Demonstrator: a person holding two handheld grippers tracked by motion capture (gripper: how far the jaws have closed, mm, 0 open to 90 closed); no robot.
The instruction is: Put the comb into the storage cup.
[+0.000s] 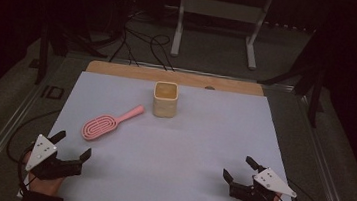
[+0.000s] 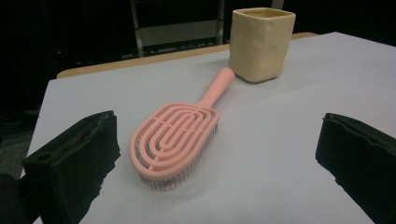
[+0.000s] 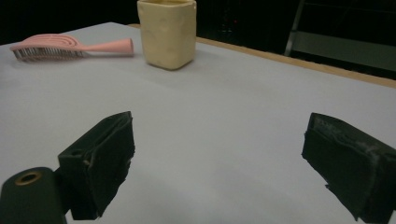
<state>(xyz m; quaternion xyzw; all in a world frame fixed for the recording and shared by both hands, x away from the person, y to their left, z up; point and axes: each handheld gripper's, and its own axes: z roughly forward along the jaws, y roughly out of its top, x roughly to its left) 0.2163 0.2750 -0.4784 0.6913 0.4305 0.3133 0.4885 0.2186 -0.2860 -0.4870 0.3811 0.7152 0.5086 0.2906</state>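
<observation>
While both tools rest at the near edge of the bench (image 1: 168,180), the left hand-held gripper (image 1: 72,145) sits at about seven o'clock with its jaws spread wide and nothing between them. At five o'clock the right hand-held gripper (image 1: 239,169) is likewise wide and empty. Just beyond the left one, toward eleven o'clock, a pink hairbrush (image 1: 109,122) lies flat, bristles down, its handle pointing to one o'clock. Past the handle tip, near but apart, a cream square cup (image 1: 165,99) stands upright at twelve o'clock.
</observation>
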